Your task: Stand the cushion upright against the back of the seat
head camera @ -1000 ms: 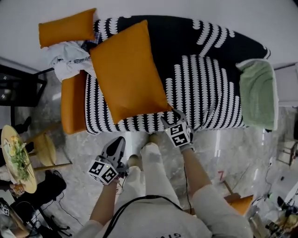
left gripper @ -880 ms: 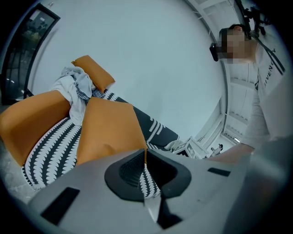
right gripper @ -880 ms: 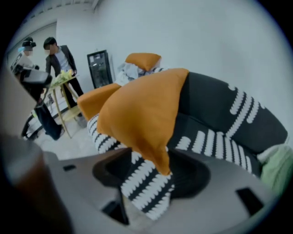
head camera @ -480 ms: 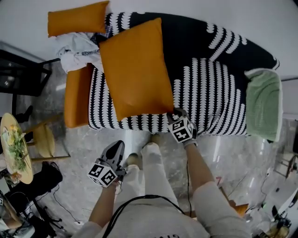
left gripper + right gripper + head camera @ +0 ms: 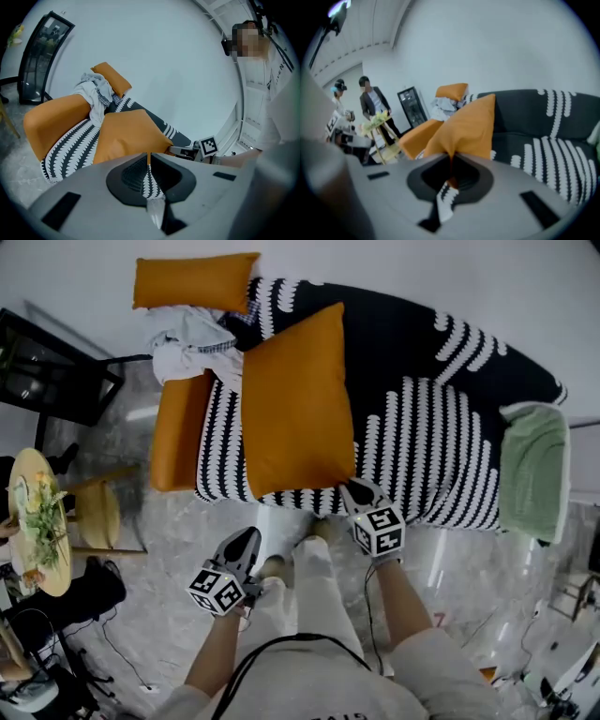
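A large orange cushion (image 5: pixel 298 413) lies slanted on the black-and-white patterned sofa seat (image 5: pixel 441 427), its far corner pointing toward the dark seat back (image 5: pixel 394 324). My right gripper (image 5: pixel 354 491) is at the cushion's near right corner. Its jaws have just been closing and now pinch the orange fabric (image 5: pixel 468 126) between them (image 5: pixel 451 161), lifting that corner. My left gripper (image 5: pixel 246 542) hangs shut and empty over the floor in front of the sofa, short of the cushion (image 5: pixel 126 136) ahead of its tips (image 5: pixel 149 159).
A second orange cushion (image 5: pixel 192 282) and crumpled white clothes (image 5: pixel 192 343) sit at the sofa's left end, above the orange armrest (image 5: pixel 178 432). A green towel (image 5: pixel 536 465) drapes the right end. A round table with a plant (image 5: pixel 37 521) and a stool (image 5: pixel 98 514) stand left. People (image 5: pixel 370 105) stand further off.
The right gripper's jaws went from wide open beside the cushion's near corner to shut on it, and the corner has risen. The left gripper drifted slightly toward the sofa.
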### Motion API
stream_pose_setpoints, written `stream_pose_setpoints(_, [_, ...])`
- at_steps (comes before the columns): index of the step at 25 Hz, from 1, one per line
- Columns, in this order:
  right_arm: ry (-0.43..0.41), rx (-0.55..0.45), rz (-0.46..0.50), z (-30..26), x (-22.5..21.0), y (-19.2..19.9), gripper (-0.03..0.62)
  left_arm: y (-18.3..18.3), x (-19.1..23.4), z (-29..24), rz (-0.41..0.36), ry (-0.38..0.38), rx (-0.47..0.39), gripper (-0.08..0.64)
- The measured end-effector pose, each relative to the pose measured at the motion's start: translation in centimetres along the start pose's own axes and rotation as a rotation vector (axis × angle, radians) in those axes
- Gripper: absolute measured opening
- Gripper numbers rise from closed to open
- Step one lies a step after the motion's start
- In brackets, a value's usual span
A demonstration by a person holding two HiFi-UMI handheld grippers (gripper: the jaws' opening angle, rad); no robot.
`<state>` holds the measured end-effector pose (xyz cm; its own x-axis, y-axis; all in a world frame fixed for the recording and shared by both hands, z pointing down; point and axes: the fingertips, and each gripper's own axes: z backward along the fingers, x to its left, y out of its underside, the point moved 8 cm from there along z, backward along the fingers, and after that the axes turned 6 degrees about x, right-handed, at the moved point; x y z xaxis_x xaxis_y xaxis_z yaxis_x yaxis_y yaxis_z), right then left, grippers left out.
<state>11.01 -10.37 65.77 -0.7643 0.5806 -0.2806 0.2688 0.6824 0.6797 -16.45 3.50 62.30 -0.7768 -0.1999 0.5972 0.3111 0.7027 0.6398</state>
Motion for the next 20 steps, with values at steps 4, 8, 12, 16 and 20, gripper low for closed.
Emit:
stream_pose_setpoints(4, [-0.032, -0.057, -0.146, 2.1, 1.0, -1.3, 0.029, 0.8, 0.8, 1.3, 0.024, 0.011, 0.027, 0.089])
stream_pose_setpoints(8, [-0.065, -0.089, -0.232, 3.9, 2.0, -2.6, 0.029, 1.3, 1.9, 2.9, 0.040, -0.018, 0.025, 0.117])
stream_pose_setpoints(12, [-0.112, -0.149, -0.310, 5.5, 3.0, -4.3, 0.029, 1.2, 3.8, 4.2, 0.054, -0.058, 0.013, 0.118])
stream_pose_setpoints(16, [-0.152, -0.200, -0.397, 7.9, 3.7, -5.3, 0.029, 0.4, 5.4, 5.4, 0.078, -0.092, -0.027, 0.124])
stream_pose_setpoints(20, [-0.181, -0.251, -0.470, 10.9, 3.8, -6.3, 0.029, -1.4, 6.1, 4.8, 0.083, -0.097, -0.059, 0.144])
